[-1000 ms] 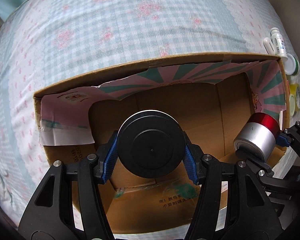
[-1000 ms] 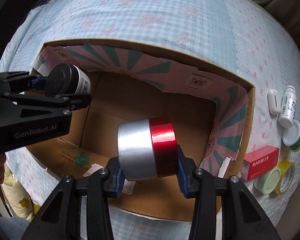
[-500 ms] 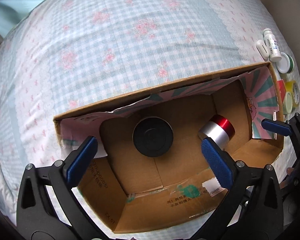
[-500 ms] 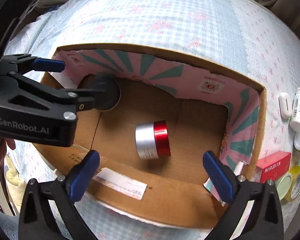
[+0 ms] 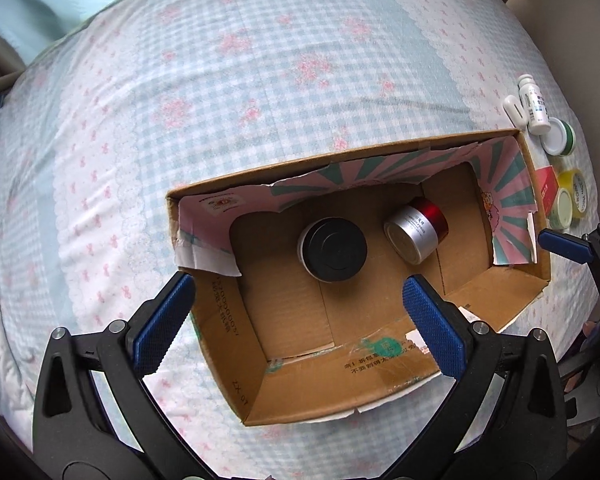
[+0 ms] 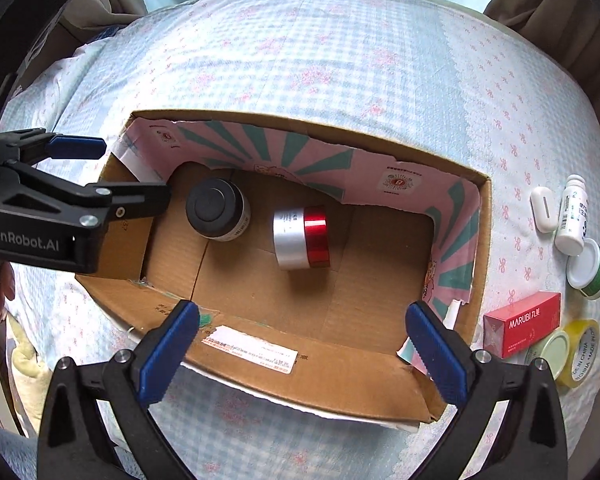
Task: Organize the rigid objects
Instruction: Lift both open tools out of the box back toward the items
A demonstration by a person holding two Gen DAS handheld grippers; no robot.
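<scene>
In the left wrist view the cardboard box (image 5: 236, 368) fills the centre and right of the frame, resting on a blue checked cloth (image 5: 220, 80) with pink flowers. On its floor a black-lidded jar (image 5: 333, 249) sits at centre, and just right of it, apart from it, a silver and red jar (image 5: 417, 233) lies on its side. The left gripper (image 5: 296, 320) hangs over the box's near edge at the bottom of the frame, its blue pads (image 5: 162, 322) spread wide and holding nothing.

In the right wrist view the right gripper (image 6: 302, 348) is likewise spread wide and empty at the bottom of the frame, above the box's near wall.

Outside the box, along the right edge of that frame, lie a white bottle (image 6: 573, 216), a small white case (image 6: 543, 209), a white-lidded green jar (image 6: 588, 268), a red carton (image 6: 522, 322) and a yellow tape roll (image 6: 580, 350); a pale green lid, perhaps another jar, rests against the tape.
</scene>
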